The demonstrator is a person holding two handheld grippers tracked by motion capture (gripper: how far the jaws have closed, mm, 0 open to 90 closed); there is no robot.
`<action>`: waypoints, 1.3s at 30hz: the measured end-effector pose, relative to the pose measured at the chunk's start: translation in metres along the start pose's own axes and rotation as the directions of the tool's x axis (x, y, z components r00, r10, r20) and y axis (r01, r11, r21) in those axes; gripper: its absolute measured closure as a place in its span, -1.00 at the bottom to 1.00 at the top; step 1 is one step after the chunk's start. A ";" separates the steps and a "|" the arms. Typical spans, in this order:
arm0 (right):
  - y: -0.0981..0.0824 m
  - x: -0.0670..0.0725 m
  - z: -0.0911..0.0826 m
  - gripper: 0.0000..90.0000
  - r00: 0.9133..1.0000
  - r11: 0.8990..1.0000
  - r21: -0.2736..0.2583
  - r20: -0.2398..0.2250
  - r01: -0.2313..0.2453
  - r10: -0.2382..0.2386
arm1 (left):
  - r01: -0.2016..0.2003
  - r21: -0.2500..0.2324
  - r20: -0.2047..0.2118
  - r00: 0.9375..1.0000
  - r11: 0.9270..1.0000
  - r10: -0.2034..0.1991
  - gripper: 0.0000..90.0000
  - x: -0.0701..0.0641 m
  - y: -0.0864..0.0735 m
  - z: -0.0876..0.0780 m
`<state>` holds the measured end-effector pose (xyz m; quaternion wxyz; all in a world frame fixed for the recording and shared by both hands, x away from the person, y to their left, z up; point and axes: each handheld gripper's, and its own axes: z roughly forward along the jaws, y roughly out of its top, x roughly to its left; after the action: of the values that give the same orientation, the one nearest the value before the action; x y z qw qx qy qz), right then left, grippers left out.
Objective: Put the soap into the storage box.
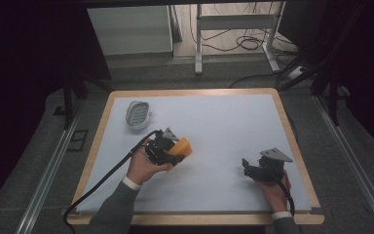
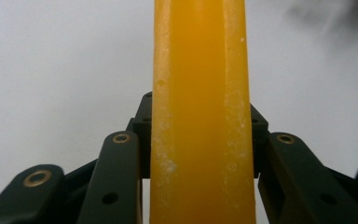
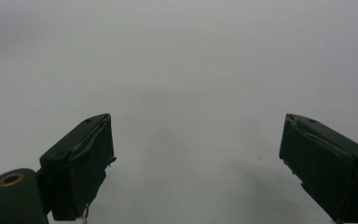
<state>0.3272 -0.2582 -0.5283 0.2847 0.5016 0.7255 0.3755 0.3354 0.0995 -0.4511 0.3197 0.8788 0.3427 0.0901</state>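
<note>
Left gripper [image 1: 171, 152] clamped on orange-yellow waxy soap-like bar [image 1: 182, 147], held just above pale grey table mat [image 1: 224, 126], left of centre. In left gripper view, bar [image 2: 200, 112] stands edge-on between jaws, pressed on both flat faces.

Right gripper [image 1: 253, 168] near right edge of mat, jaws wide apart, nothing between them.

Small grey ribbed oval dish [image 1: 137, 114] sits far-left on mat, well apart from bar.

Judgement: bar looks stiff, light, smooth (whitish scuffs suggest waxy, possibly slippery surface). Best grip across broad flat faces, mid-length, as now.
</note>
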 end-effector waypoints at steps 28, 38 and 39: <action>0.000 0.000 0.000 -0.78 1.000 1.000 0.001 0.001 0.004 -0.004 | 0.017 -0.044 -0.036 0.999 0.999 -0.019 0.36 0.013 0.002 -0.017; 0.000 0.000 0.000 -0.78 1.000 1.000 0.001 0.001 0.004 -0.004 | 0.030 -0.054 -0.043 0.999 0.998 -0.032 0.36 0.021 0.004 -0.020; 0.000 0.000 0.000 -0.78 1.000 1.000 0.002 0.001 0.005 -0.005 | 0.030 -0.058 -0.045 0.998 0.998 -0.033 0.36 0.023 0.004 -0.021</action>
<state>0.3272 -0.2583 -0.5284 0.2855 0.5003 0.7269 0.3740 0.3467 0.1229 -0.4337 0.3382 0.8614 0.3610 0.1151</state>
